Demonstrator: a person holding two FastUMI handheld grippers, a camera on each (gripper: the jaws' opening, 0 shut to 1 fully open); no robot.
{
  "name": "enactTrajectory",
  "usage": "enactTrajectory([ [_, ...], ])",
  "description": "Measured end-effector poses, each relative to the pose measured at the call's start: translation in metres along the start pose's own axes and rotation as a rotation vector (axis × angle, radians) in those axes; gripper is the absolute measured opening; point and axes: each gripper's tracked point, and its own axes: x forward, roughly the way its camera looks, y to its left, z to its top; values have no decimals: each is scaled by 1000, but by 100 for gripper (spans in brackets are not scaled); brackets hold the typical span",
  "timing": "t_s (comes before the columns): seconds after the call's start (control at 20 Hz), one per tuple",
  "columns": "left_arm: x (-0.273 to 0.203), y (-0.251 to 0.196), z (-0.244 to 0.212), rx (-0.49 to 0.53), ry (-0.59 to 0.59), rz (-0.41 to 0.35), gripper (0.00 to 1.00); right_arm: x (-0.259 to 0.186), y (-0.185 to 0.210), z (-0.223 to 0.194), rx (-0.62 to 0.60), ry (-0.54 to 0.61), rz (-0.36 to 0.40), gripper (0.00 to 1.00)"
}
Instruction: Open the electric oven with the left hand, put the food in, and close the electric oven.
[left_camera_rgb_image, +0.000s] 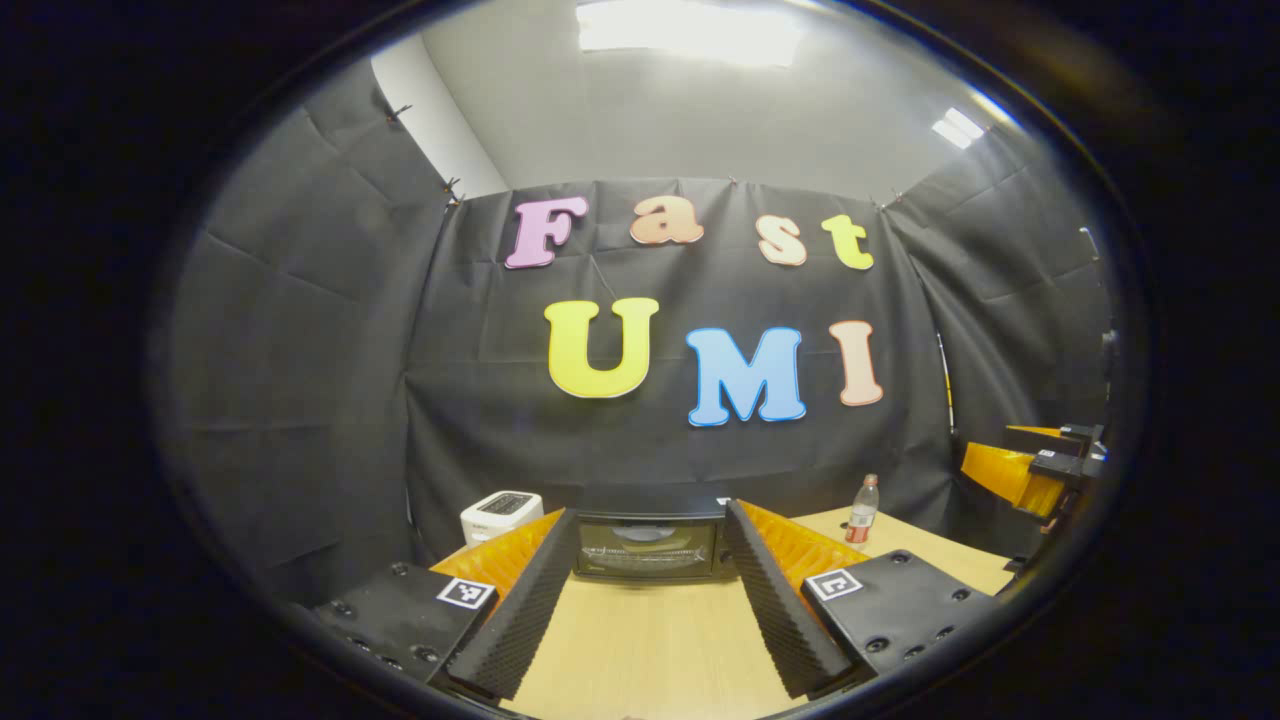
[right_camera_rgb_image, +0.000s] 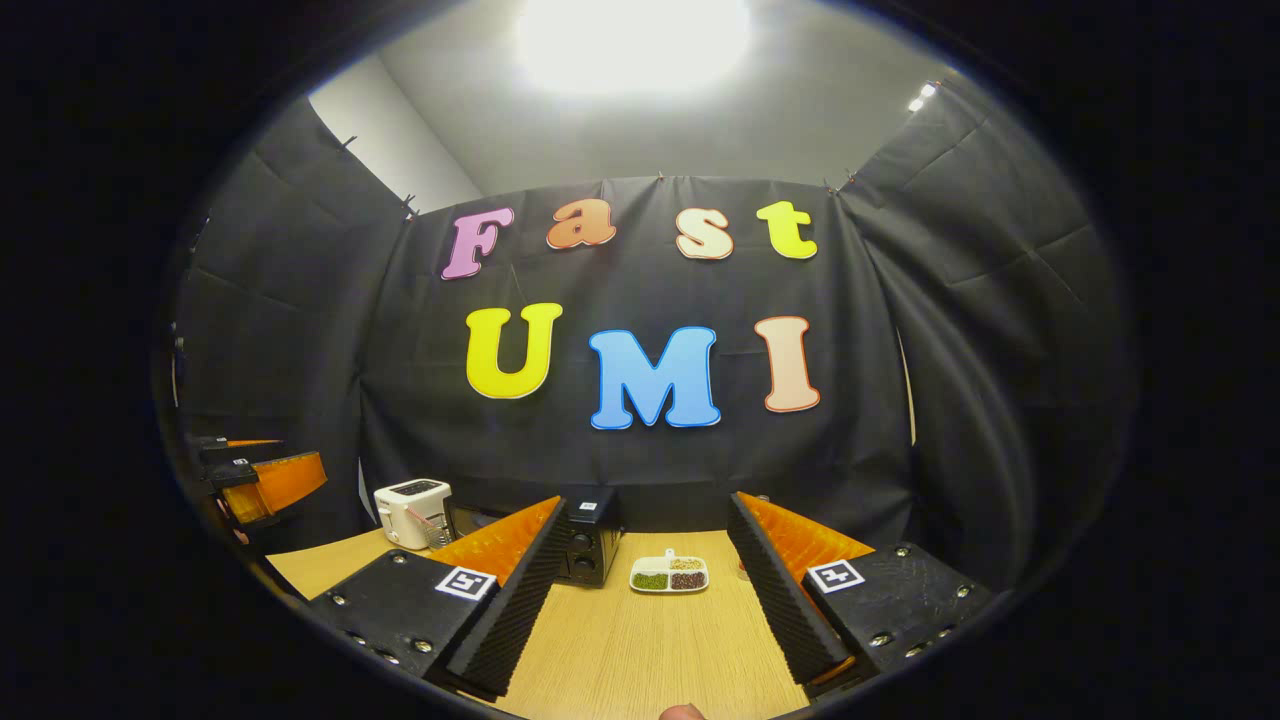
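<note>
Fingers (left_camera_rgb_image: 560, 590) of both grippers stand spread and empty; oven (left_camera_rgb_image: 648, 545) door shut at lower centre, food tray (right_camera_rgb_image: 669, 574) outside on the tabletop (right_camera_rgb_image: 640, 640), so line up squarely.

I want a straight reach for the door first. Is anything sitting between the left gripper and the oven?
Nothing visible does. In the left gripper view, the left gripper is open, with bare table running straight to the closed oven. The toaster and bottle stand off to the sides.

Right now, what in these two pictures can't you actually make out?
- Oven interior, left gripper view: glass too dark and small.
- Oven's left part, right gripper view: hidden behind a finger.
- Food in tray, right gripper view: too small to identify.
- Bottle label: too small.
</note>
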Motion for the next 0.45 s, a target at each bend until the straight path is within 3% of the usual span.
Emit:
enactTrajectory([
  [0.45,-1,3,3,-10,-9,26,100,4,5,12,14,-31,26,98],
])
